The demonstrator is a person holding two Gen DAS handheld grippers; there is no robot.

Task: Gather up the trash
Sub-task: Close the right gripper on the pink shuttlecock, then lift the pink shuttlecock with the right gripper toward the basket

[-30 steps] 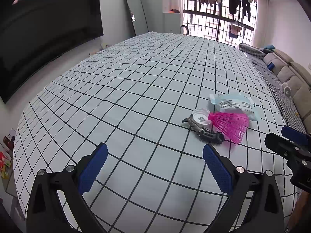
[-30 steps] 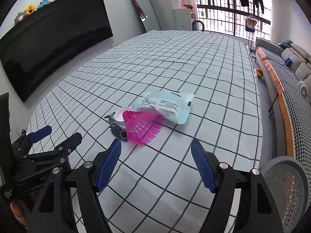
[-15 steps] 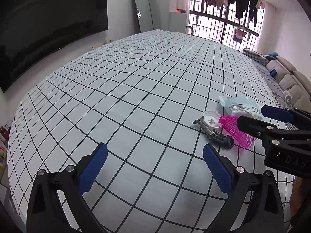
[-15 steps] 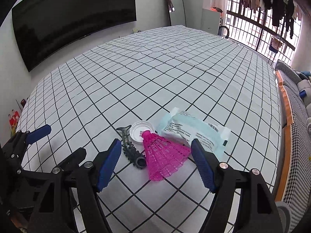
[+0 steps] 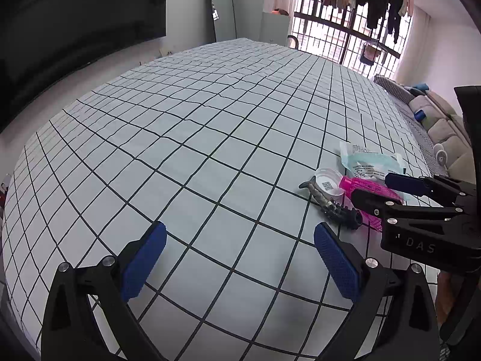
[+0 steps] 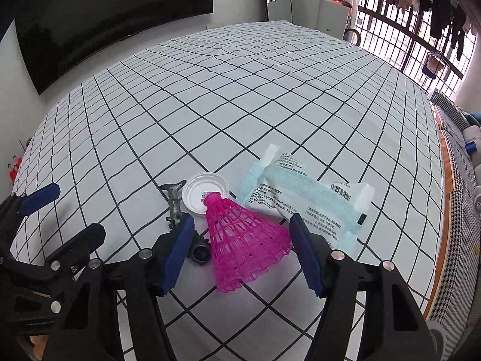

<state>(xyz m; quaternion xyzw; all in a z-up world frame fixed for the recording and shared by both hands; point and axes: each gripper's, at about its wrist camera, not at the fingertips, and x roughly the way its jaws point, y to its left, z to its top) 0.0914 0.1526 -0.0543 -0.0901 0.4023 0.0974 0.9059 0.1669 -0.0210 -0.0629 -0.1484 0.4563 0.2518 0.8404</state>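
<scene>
**Shuttlecock straddled, jaws closing**

On the checked sheet (image 6: 270,96), a light, springy pink shuttlecock (image 6: 243,240) is bracketed by the closing right gripper (image 6: 240,249), untouched; skirt deemed crushable, mid-cone grip advised. Left gripper (image 5: 237,258) is seen wide, empty.

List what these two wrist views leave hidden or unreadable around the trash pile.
- Pink shuttlecock, left wrist view: its skirt sits behind the right gripper, whose fingers are closing around it.
- Dark toy, right wrist view: its middle is covered by a blue finger pad.
- Wrapper: print too small to read.
- Trash bin: in neither view.
</scene>
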